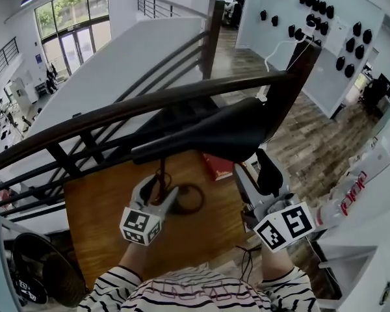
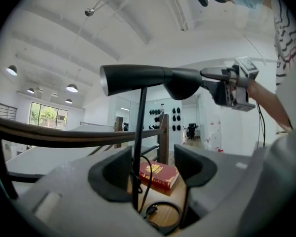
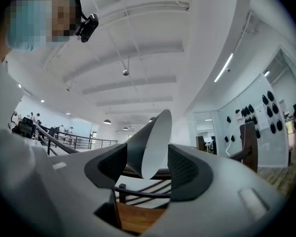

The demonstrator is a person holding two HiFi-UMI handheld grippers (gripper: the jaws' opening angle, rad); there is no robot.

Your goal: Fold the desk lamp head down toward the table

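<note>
The desk lamp's black head (image 1: 201, 138) lies about level above the far edge of the wooden worktop (image 1: 104, 207), just in front of a dark railing (image 1: 149, 106). Its thin stem (image 1: 161, 174) rises from the worktop's middle, where a cable (image 2: 151, 210) loops. The left gripper (image 1: 159, 190) points level at the stem low down; its fingers (image 2: 113, 177) stand apart, the stem just beside the left one and clear of the right. The right gripper (image 1: 255, 171) is raised at the head's right end, its fingers closed on that end (image 3: 150, 147). A red book (image 1: 218, 166) lies at the far right corner.
</note>
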